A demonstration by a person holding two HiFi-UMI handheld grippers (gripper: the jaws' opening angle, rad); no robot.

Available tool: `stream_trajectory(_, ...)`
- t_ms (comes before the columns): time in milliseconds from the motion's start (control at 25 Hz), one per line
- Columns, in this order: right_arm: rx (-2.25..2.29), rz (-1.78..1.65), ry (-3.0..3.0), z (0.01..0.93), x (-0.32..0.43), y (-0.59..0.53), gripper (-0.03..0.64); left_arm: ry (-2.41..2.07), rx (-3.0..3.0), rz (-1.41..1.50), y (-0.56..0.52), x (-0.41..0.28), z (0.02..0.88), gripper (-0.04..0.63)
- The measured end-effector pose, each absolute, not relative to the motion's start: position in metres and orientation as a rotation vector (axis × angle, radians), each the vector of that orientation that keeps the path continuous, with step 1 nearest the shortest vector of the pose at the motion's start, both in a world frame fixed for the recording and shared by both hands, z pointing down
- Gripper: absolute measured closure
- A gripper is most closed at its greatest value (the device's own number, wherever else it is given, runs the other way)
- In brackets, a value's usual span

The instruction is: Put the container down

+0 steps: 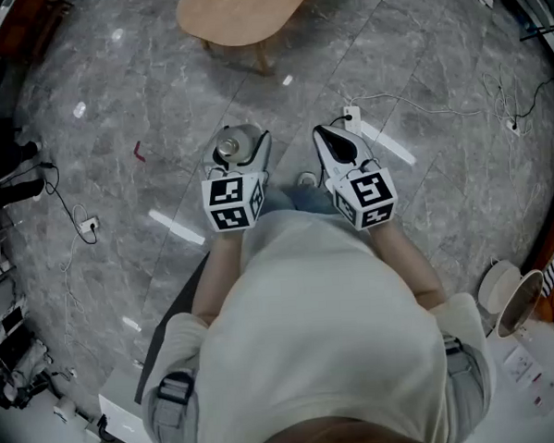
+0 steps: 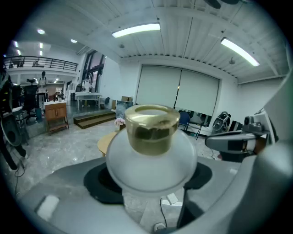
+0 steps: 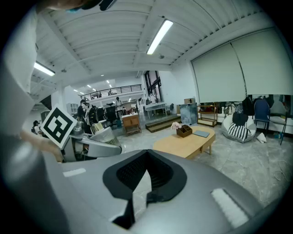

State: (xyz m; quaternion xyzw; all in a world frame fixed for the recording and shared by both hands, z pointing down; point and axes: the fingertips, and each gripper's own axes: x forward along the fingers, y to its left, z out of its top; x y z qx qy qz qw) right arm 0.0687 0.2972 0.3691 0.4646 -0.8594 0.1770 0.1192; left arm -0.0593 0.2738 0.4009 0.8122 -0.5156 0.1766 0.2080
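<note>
The container (image 2: pixel 151 160) is a round frosted jar with a gold lid (image 2: pixel 152 128). It sits between the black pads of my left gripper (image 2: pixel 151 180), which is shut on its belly and holds it upright in the air. In the head view the container (image 1: pixel 236 146) shows at the tip of the left gripper (image 1: pixel 240 164), in front of the person's body and above the grey marble floor. My right gripper (image 1: pixel 336 150) is beside it to the right, its jaws shut with nothing between them (image 3: pixel 147 157). The right gripper view shows the left gripper (image 3: pixel 89 142) at the left.
A low oval wooden table (image 1: pixel 243 14) stands ahead, and it carries a small box and flowers (image 3: pixel 183 130). A power strip with cables (image 1: pixel 350 119) lies on the floor just past the right gripper. A white fan (image 1: pixel 503 292) stands at the lower right, a white box (image 1: pixel 120 414) at the lower left.
</note>
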Motion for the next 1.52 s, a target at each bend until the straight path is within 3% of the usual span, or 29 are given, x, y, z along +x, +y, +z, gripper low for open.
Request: stream_trajectory(1520, 1.231, 0.488, -2.607, 0.364, 0.088, 0.286, 0.615, -1.549, 2.228, 0.385, 0.289, -0.030, 0.374, 0.250)
